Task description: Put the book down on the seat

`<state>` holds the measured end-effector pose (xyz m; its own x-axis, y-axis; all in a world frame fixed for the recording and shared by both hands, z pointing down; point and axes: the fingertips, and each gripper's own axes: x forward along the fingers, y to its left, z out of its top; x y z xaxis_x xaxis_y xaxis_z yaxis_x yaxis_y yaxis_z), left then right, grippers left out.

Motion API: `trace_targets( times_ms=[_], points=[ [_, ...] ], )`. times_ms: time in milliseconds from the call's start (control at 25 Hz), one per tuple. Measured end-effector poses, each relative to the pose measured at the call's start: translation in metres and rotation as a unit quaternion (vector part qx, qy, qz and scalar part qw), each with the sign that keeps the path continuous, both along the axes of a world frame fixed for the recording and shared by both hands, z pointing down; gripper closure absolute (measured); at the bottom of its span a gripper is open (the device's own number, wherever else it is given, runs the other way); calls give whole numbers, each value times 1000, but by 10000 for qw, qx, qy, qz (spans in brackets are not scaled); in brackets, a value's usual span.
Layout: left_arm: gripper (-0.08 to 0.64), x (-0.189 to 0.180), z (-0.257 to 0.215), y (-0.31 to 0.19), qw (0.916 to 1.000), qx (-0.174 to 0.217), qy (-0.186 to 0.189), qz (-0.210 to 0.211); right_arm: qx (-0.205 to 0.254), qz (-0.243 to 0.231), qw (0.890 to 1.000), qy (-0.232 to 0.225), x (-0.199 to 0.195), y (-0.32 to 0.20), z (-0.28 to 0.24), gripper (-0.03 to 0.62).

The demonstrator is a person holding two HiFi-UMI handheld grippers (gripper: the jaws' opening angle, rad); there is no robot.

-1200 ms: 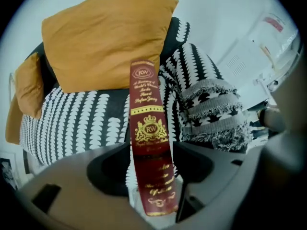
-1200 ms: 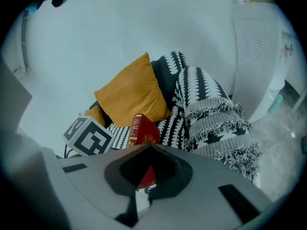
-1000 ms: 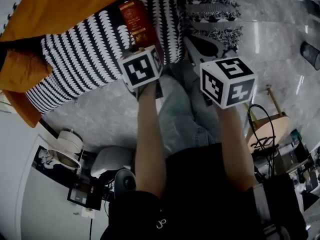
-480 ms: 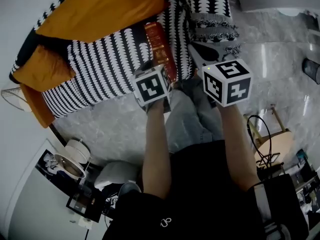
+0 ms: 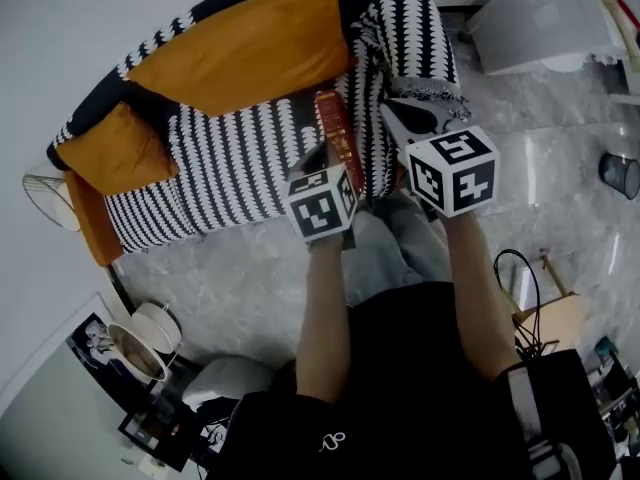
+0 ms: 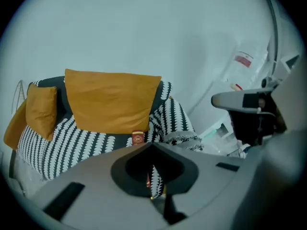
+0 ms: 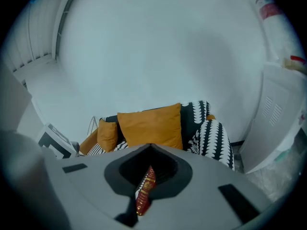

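Observation:
A red book [image 5: 338, 143] stands on its long edge on the black-and-white patterned sofa seat [image 5: 230, 163], close by the right armrest [image 5: 410, 38]. My left gripper [image 5: 320, 164] hovers just before the book's near end, shut, with nothing between its jaws. In the left gripper view the book's end [image 6: 138, 137] shows above the gripper body. My right gripper [image 5: 402, 118] hangs to the right of the book, apart from it, its jaws drawn to a point. In the right gripper view the book [image 7: 145, 188] shows through the narrow slit of the jaws.
A large orange cushion [image 5: 240, 43] leans on the sofa back; a smaller one [image 5: 110, 148] sits at the left end. A white cabinet [image 5: 540, 18], a dark bin [image 5: 617, 173] and a wooden stool with cables [image 5: 540, 308] stand to the right on the marble floor.
The view has pulled back, so more of the sofa shows. Both grippers have drawn away from the sofa. The book stays on the seat while the left gripper backs off its near end.

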<state>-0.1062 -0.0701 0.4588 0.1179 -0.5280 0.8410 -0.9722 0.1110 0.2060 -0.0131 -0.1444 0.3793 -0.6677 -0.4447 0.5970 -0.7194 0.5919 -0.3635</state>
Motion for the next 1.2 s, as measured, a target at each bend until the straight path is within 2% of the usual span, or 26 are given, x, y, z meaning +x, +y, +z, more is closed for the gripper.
trace_targets(
  times_ms=[240, 480, 600, 760, 880, 960, 1080, 1200],
  points=[
    [547, -6, -45, -16, 9986, 517, -116, -15, 477, -137, 9987, -153, -9, -9, -43, 583],
    [546, -21, -100, -45, 9943, 992, -318, -238, 1144, -235, 9930, -198, -15, -23, -98, 583],
    [546, -23, -141, -62, 9888, 1437, -298, -286, 1477, -258, 9886, -166, -17, -32, -133, 583],
    [546, -27, -201, -80, 9745, 2167, -403, -419, 2137, -268, 9765, -104, -15, -39, -180, 581],
    [546, -27, -242, -93, 9605, 2685, -545, -495, 3083, -175, 9511, 46, -13, -47, -223, 583],
    [546, -29, -268, -96, 9492, 3039, -629, -519, 3502, -203, 9364, 45, -17, -46, -248, 583],
    [546, -34, -302, -97, 9346, 3381, -968, -532, 3789, -257, 9250, -142, -27, -42, -276, 583],
    [546, -34, -332, -96, 9195, 3696, -1224, -540, 3889, -248, 9205, -287, -34, -42, -290, 583]
  ],
)
